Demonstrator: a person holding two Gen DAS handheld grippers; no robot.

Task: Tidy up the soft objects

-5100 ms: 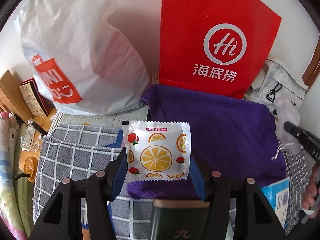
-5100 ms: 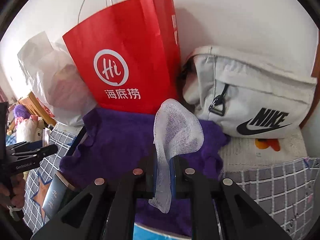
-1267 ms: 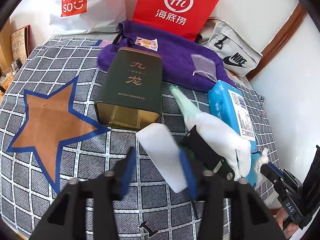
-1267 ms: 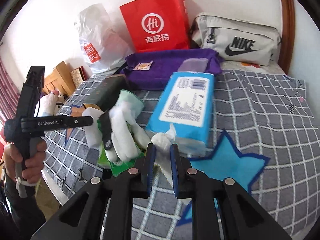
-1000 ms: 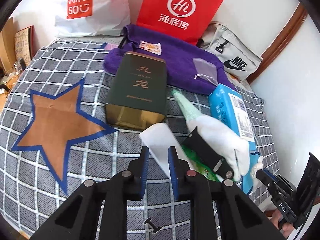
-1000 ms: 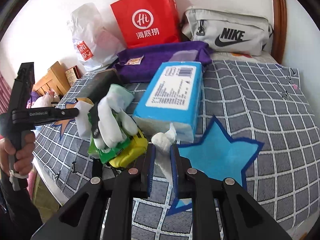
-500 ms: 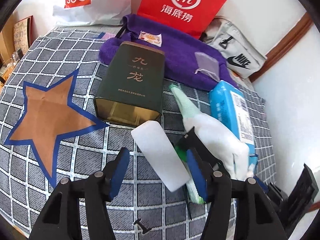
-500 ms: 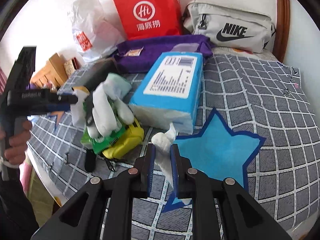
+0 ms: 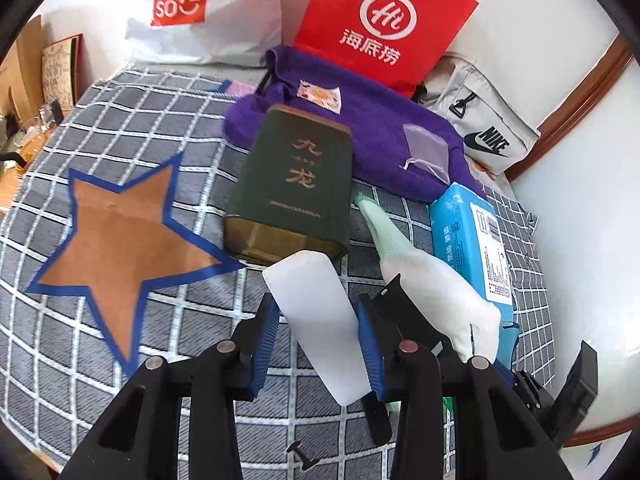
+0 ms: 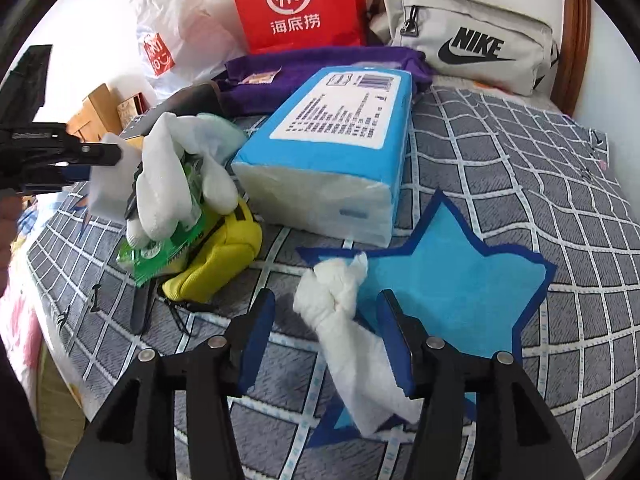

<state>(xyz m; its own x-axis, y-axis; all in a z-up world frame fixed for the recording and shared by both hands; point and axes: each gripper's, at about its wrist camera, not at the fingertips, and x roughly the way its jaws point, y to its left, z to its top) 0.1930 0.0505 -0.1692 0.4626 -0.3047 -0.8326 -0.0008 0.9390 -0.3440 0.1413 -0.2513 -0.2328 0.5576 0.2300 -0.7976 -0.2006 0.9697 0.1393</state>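
Note:
In the left wrist view my left gripper (image 9: 316,340) is open, its blue pads either side of a white foam block (image 9: 318,320) that touches the right pad. In the right wrist view my right gripper (image 10: 326,332) is open around a crumpled white tissue (image 10: 340,312) lying on the blue star patch (image 10: 440,280). A purple towel (image 9: 376,128) at the back holds a fruit-print sachet (image 9: 320,96) and a clear mesh pouch (image 9: 424,152). A white glove (image 10: 168,184) lies on a green packet (image 10: 160,252) and a yellow pouch (image 10: 216,264).
A dark green tin (image 9: 296,184) lies in the middle of the checked bedspread. A blue tissue pack (image 10: 332,152) lies to the right. A red paper bag (image 9: 380,28), a white Miniso bag (image 9: 188,8) and a grey Nike bag (image 10: 468,48) stand against the wall.
Both grippers have opened. The right one let go of the tissue, which now lies on the blue star. The left one's pads have spread around the white foam block.

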